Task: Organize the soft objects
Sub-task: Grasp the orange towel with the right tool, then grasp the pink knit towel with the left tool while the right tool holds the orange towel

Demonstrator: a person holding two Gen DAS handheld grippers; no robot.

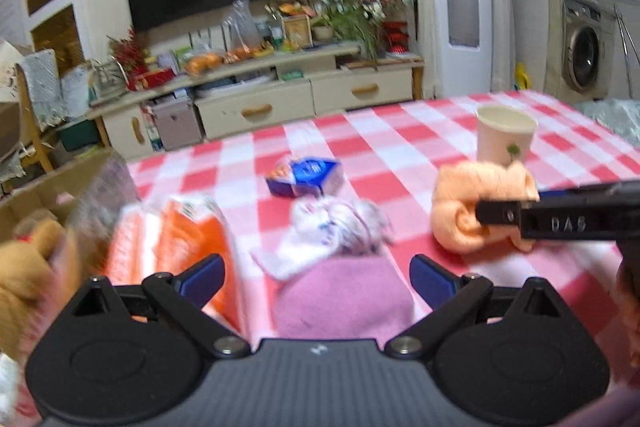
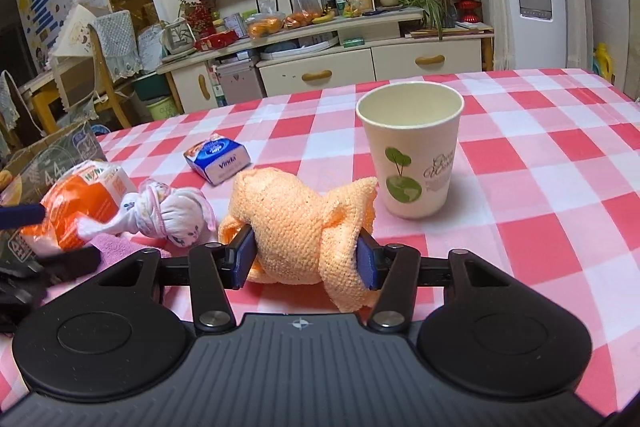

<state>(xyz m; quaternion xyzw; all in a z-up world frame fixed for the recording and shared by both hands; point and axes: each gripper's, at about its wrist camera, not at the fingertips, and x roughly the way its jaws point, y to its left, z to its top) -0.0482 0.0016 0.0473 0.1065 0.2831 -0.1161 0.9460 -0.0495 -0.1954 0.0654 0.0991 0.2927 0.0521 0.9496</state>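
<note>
- The right gripper [image 2: 306,259] is clamped on the orange cloth [image 2: 296,223], low centre of the right wrist view, both blue pads pressed into its sides. The cloth looks to rest on the table or sit barely off it; I cannot tell which.
- The left gripper [image 1: 316,277] has its jaws wide apart and empty, above a pink cloth [image 1: 344,301] at the bottom centre of the left wrist view.
- Step in hand, as I judge it: the orange cloth is grasped and the carry to the box [image 2: 48,155] at the far left is next. That calls for a lift, then a sweep leftward.
- Obstacles along that sweep: the knotted white cloth [image 2: 176,213] just left of the orange one, then the orange packet [image 2: 80,203], then the left gripper itself, seen at the left edge.
- The cup [image 2: 412,155] stands just right of and behind the orange cloth, very near; a careless lift could tip it.
- The tissue pack [image 2: 218,157] lies further back, clear of the path.
- Open room: the checked table [image 2: 540,187] is bare on the right half; its far edge runs across mid-frame, with the TV unit beyond.
- A tan plush [image 1: 28,267] shows blurred at the lower left of the left wrist view, by the box.
</note>
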